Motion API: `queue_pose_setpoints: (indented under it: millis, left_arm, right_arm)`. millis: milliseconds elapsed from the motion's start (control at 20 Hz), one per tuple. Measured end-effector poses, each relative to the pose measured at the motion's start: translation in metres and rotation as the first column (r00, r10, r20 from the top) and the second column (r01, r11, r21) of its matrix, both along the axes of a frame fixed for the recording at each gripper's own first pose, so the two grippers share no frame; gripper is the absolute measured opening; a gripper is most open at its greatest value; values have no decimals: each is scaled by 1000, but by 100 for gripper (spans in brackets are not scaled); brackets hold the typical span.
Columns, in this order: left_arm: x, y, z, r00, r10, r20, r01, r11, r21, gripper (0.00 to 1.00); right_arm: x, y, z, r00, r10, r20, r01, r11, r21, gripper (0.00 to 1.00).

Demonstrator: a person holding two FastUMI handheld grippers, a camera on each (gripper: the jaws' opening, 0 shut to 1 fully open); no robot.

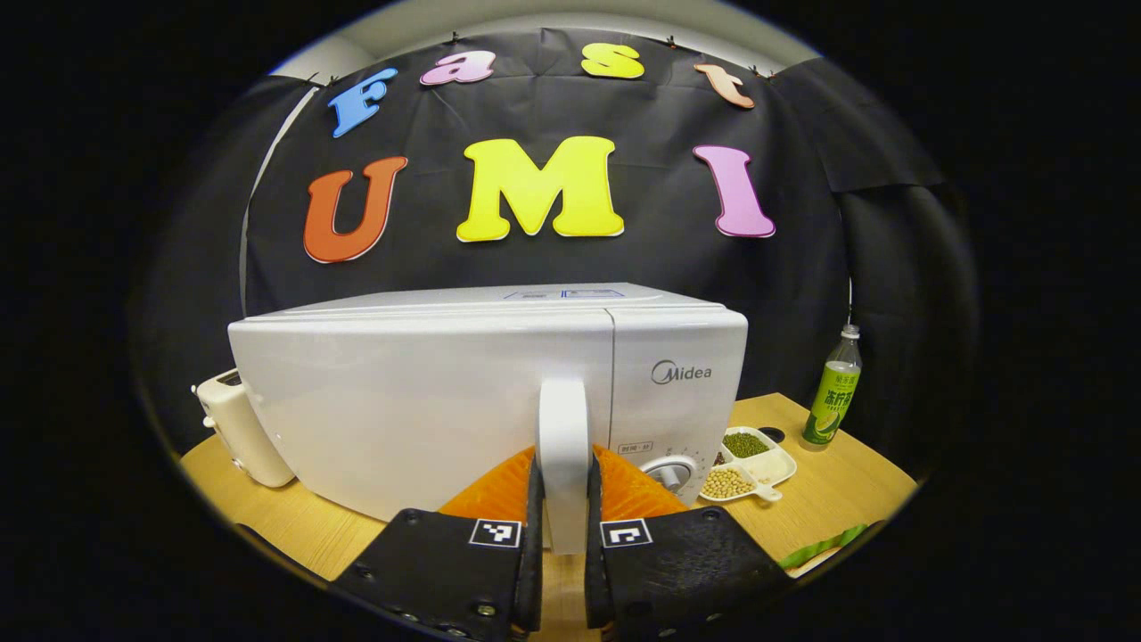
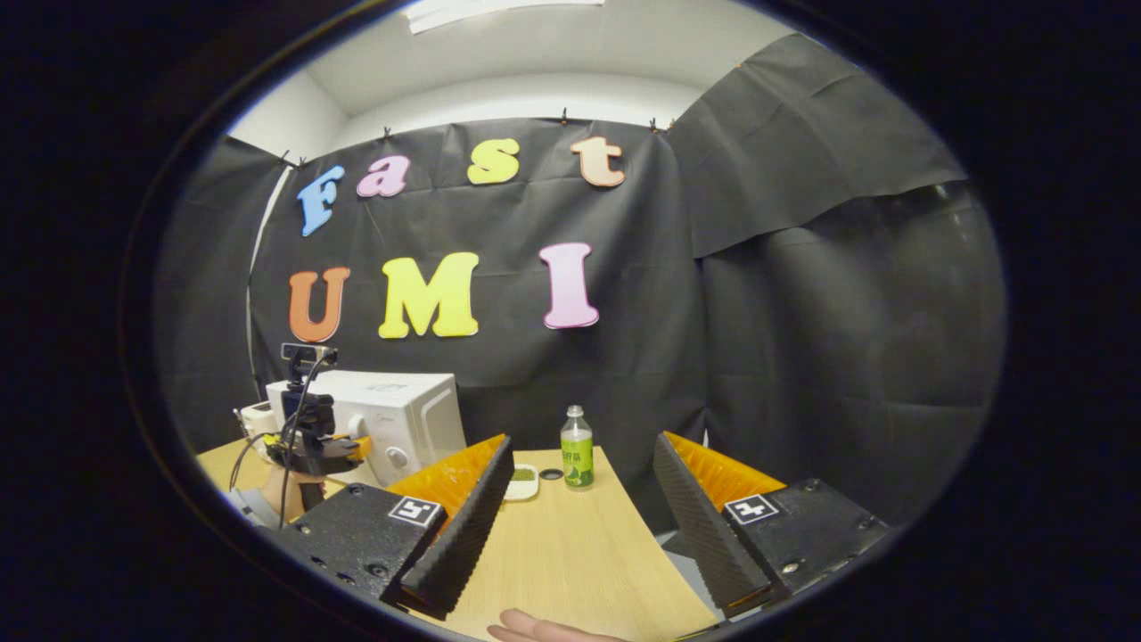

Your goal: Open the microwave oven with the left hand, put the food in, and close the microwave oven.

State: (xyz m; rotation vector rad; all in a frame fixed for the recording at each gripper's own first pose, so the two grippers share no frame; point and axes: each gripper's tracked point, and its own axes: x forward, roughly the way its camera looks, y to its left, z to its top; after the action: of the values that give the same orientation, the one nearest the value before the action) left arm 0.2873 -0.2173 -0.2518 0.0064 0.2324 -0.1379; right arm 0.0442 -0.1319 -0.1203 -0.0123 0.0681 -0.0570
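Note:
In the left gripper view, the white microwave [image 1: 419,392] stands close in front. Its vertical white door handle [image 1: 563,446] sits between my left gripper's [image 1: 563,535] two fingers, which press on it from both sides. A white divided dish [image 1: 747,464] of green and yellow beans lies to the right of the microwave. In the right gripper view, my right gripper [image 2: 581,446] hangs open over the wooden table [image 2: 570,553] with nothing between its fingers. Farther off at the left, a hand holds the left gripper [image 2: 312,446] against the microwave [image 2: 406,419].
A green drink bottle [image 1: 833,392] stands at the table's back right, also the bottle [image 2: 577,459] ahead of the right gripper. A white toaster [image 1: 241,428] sits left of the microwave. Something green [image 1: 824,542] lies at the front right edge. A person's fingers [image 2: 535,631] rest on the near edge.

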Motion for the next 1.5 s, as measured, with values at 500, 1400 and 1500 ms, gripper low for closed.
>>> queue_pose_setpoints:
  millis: [500, 1400, 1500]
  left_arm:
    - [-7, -2, -5, 996, -81, -34, 77, 992, -98, 12]
    - [-57, 15, -2, 992, -126, -2, 126, 990, -64, 1]
    - [-78, 25, -1, 987, -162, -3, 161, 983, -82, 1]
  right_arm:
    - [-30, 7, 25, 998, 17, 59, -14, 999, -53, 91]
    - [-26, 36, 20, 997, 76, 27, -73, 994, -78, 91]
    - [-26, 47, 18, 995, 93, 20, -91, 993, -72, 92]
